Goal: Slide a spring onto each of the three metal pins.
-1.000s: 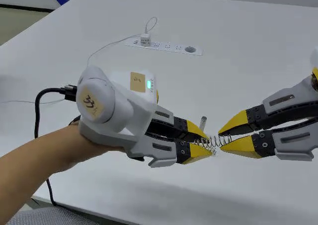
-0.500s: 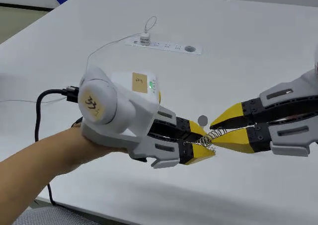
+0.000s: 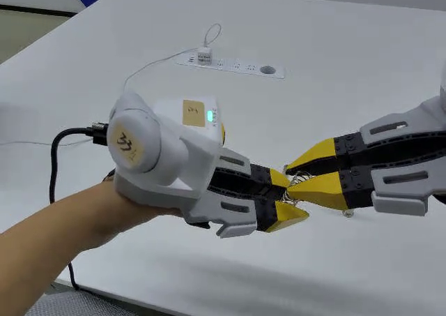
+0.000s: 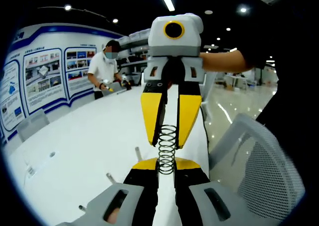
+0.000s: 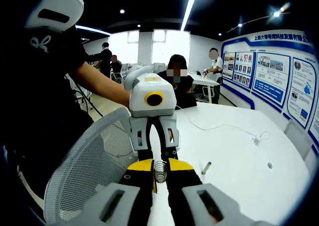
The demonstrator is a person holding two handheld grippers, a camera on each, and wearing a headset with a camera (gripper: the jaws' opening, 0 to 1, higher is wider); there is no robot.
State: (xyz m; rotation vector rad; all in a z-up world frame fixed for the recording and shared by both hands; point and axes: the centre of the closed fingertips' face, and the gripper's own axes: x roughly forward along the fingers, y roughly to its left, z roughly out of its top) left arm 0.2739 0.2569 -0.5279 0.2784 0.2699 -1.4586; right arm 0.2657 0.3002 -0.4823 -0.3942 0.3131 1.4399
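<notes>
A small steel spring spans between the two grippers' yellow tips above the white table. My left gripper comes in from the left and is shut on the spring's near end. My right gripper reaches in from the right, its fingers pressed on either side of the far end. In the right gripper view the spring appears end-on between my right gripper's own tips. Three metal pins lie on the table left of the jaws, and one pin lies to the right.
A white power strip with a plugged-in charger and thin cable lies at the back of the table. A black cable trails from the left gripper. A mesh chair stands beside the table, and people stand beyond it.
My right gripper has moved left and a little up toward the left gripper. The spring between them has shortened, and the upright pin behind the tips is now covered.
</notes>
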